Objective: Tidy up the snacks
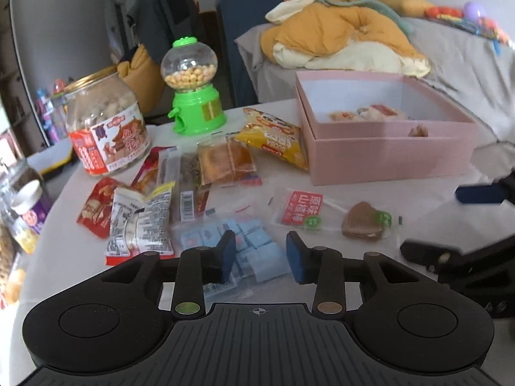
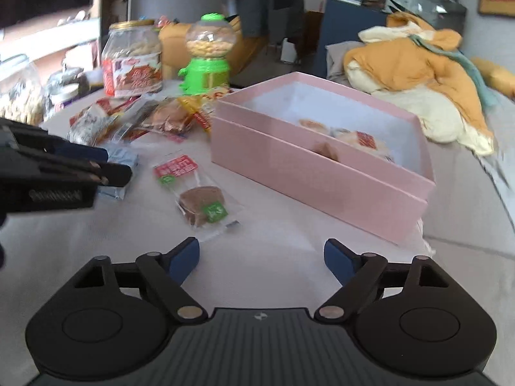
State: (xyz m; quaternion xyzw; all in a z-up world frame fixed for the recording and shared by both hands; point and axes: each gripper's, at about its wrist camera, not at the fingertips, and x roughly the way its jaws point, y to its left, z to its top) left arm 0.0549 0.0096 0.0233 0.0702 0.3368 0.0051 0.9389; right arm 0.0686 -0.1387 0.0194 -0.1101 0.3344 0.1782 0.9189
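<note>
A clear bag of blue-wrapped candies (image 1: 254, 244) lies on the white tablecloth, and my left gripper (image 1: 261, 251) stands open astride it, blue pads clear of its sides. The same gripper (image 2: 109, 164) enters the right wrist view from the left, over the bag (image 2: 128, 159). My right gripper (image 2: 261, 257) is wide open above bare cloth with nothing between its fingers. Ahead of it lie a brown heart-shaped snack in clear wrap (image 2: 201, 204) (image 1: 363, 222) and a red-labelled packet (image 2: 175, 167) (image 1: 301, 207). The open pink box (image 1: 386, 157) (image 2: 305, 173) holds a few wrapped snacks.
Several snack packets (image 1: 180, 180) and a yellow chip bag (image 1: 273, 138) lie left of the box. A large jar of nuts (image 1: 106, 128) and a green candy dispenser (image 1: 193, 90) stand behind them. More jars (image 1: 25, 209) crowd the left edge. An orange blanket (image 1: 338, 35) lies behind the box.
</note>
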